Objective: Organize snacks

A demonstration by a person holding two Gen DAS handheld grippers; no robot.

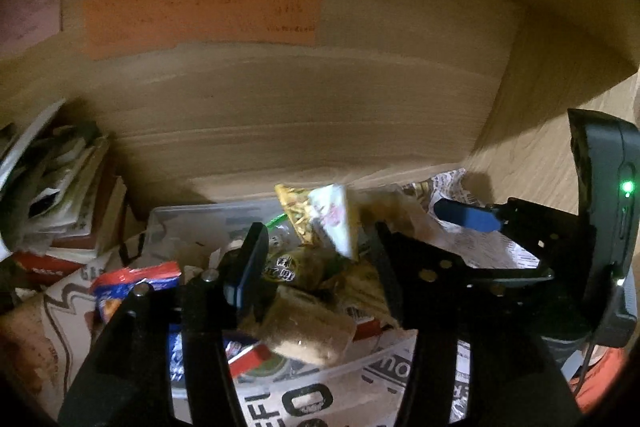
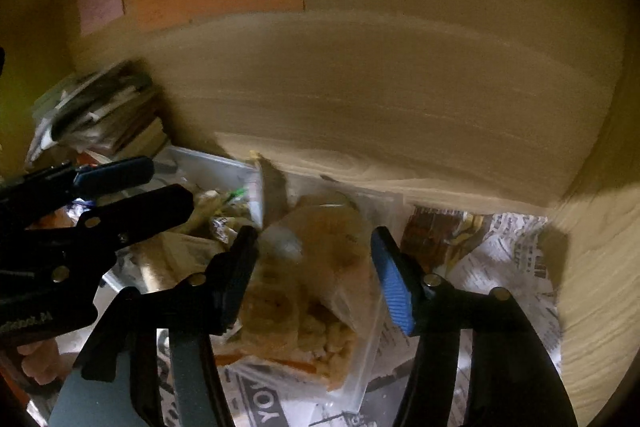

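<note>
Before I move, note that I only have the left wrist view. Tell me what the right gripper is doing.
Observer: The right gripper straddles a clear bag of baked snacks, with one jaw on either side.
Operator: Say where that bag rests.
Observer: It lies on the newspaper, to the right of the clear plastic box and outside it.
Operator: Report anything near my gripper's handle.
Observer: A hand shows below the left gripper, at the lower left edge of the right wrist view.
</note>
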